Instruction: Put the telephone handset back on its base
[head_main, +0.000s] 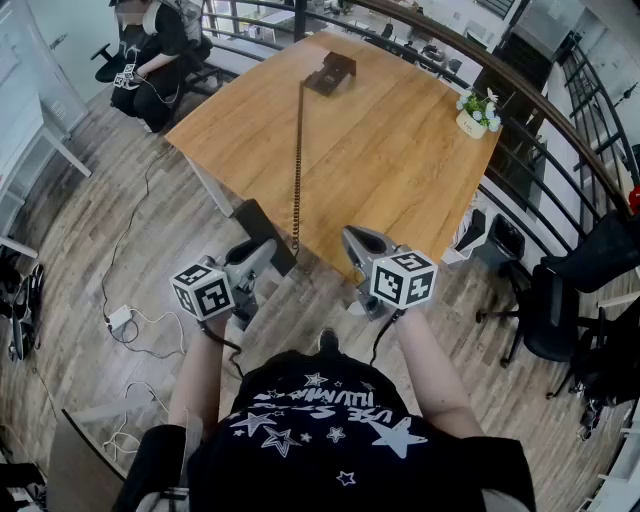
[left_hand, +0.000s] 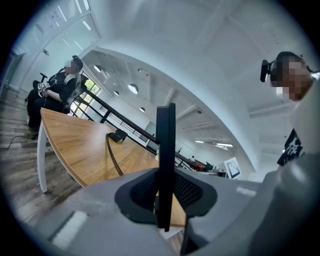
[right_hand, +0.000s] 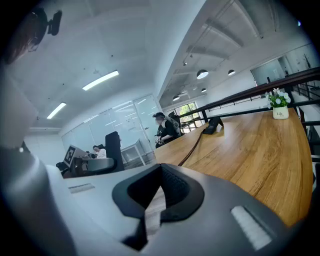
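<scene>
Near end of handset (head_main: 257, 220) behind left hand-held gripper (head_main: 261, 253); base (head_main: 331, 73) too small for detail.

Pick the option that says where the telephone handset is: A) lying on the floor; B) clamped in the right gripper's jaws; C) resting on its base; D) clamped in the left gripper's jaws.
D: the handset stands edge-on between the jaws of the left gripper, and its coiled cord stretches across the table to the base at the far end.
</scene>
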